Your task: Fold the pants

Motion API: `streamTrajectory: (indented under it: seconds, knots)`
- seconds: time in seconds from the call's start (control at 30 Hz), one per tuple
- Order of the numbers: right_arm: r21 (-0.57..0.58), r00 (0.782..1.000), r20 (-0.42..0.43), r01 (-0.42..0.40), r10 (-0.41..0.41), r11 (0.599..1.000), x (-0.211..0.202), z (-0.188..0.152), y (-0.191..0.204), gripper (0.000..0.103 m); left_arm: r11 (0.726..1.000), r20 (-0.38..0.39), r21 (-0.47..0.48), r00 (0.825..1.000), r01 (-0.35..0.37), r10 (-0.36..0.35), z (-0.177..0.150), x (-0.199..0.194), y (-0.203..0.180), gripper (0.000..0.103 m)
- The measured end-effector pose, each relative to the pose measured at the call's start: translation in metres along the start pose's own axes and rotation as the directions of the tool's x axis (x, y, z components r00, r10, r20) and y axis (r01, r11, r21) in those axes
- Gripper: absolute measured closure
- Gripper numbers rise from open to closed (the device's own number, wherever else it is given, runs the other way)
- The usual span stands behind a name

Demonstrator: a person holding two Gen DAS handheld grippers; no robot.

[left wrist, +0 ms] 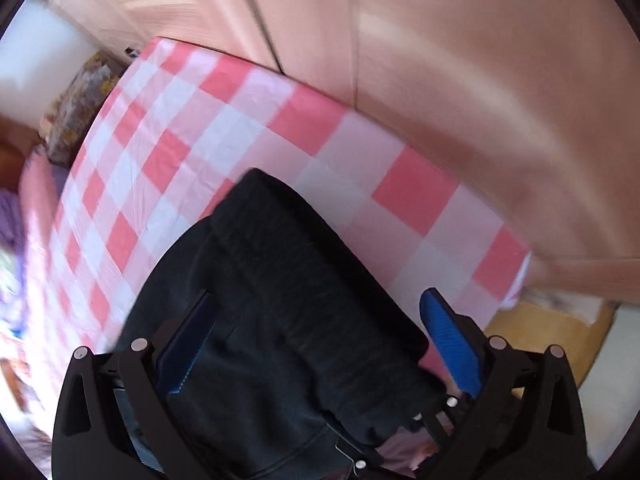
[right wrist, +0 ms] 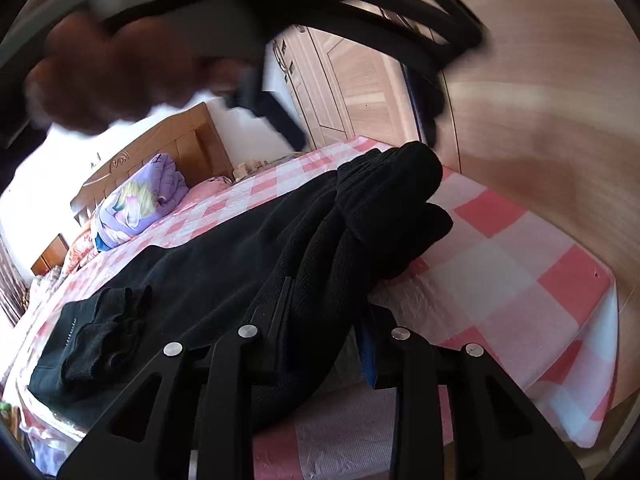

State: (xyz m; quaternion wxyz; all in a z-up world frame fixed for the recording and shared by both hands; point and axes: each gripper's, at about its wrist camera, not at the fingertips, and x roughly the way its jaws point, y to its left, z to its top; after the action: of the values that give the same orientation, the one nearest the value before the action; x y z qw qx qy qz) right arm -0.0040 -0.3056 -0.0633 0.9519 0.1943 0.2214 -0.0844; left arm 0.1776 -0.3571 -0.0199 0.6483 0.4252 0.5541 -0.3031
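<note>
From the left wrist we look steeply down, close over the black pants (left wrist: 280, 300); the right wrist views them low along the checked bed (right wrist: 520, 260).

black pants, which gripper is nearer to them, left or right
Right. The right gripper is shut on the black pants, fabric pinched between its fingers. The left gripper is open just above them.

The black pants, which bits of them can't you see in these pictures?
- Left wrist view: the black pants run off the bottom edge, partly behind the left gripper.
- Right wrist view: fabric bunches inside the right gripper, covering its fingertips.
- Right wrist view: a blurred hand covers the upper left.
</note>
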Motion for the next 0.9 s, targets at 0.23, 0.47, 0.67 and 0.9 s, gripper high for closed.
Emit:
streamTrajectory:
  seconds: [0.23, 0.47, 0.67, 0.9]
  knots:
    - [-0.068, 0.999, 0.034, -0.004, 0.006, 0.998, -0.003, 0.002, 0.008, 0.073, 0.938, -0.118, 0.213, 0.946, -0.274, 0.303, 0.007, 0.036, -0.04, 0.001]
    - [-0.123, 0.999, 0.042, 0.005, 0.0, 0.992, -0.002, 0.008, 0.026, 0.073, 0.888, -0.109, 0.288, 0.909, -0.358, 0.402, 0.006, 0.035, -0.053, 0.002]
    - [-0.141, 0.999, 0.041, 0.007, -0.001, 0.99, 0.0, 0.009, 0.035, 0.073, 0.74, -0.106, 0.421, 0.782, -0.525, 0.615, -0.005, 0.063, -0.062, 0.002]
    - [-0.185, 1.0, 0.021, -0.006, 0.01, 0.983, -0.002, 0.008, 0.048, 0.068, 0.823, -0.164, 0.355, 0.837, -0.444, 0.523, -0.017, 0.057, -0.021, 0.069]
